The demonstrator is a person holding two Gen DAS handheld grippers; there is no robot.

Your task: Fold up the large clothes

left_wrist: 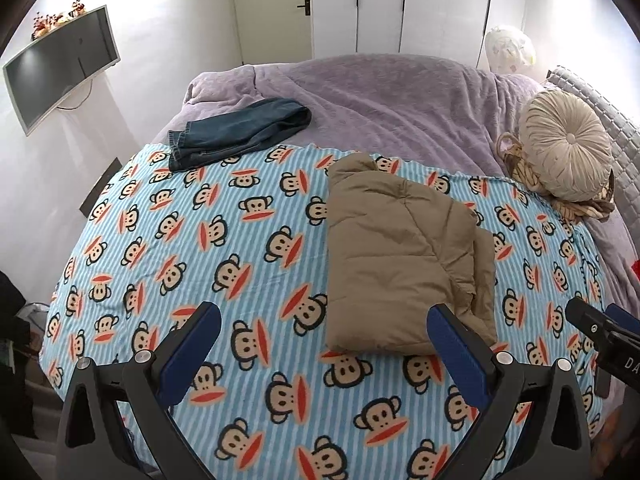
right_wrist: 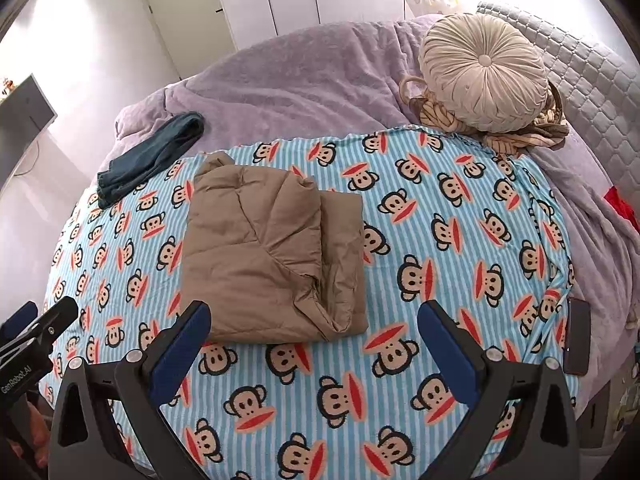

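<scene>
A tan padded jacket (left_wrist: 404, 256) (right_wrist: 272, 252) lies folded into a thick rectangle on the blue striped monkey-print blanket (left_wrist: 224, 240) (right_wrist: 440, 240). My left gripper (left_wrist: 324, 328) hovers open above the blanket's near part, its right finger just in front of the jacket's near corner. My right gripper (right_wrist: 314, 322) is open too, held just short of the jacket's near edge, nothing between its fingers. Each gripper shows at the other view's edge: the right gripper (left_wrist: 600, 332) and the left gripper (right_wrist: 40, 328).
Folded dark blue jeans (left_wrist: 236, 132) (right_wrist: 152, 152) lie at the blanket's far left edge on a lilac bedspread (left_wrist: 380, 96). A round beige cushion (left_wrist: 564, 148) (right_wrist: 484, 72) rests on a striped cloth at far right. A phone (right_wrist: 578, 336) lies at the right edge. A wall screen (left_wrist: 60, 68) hangs left.
</scene>
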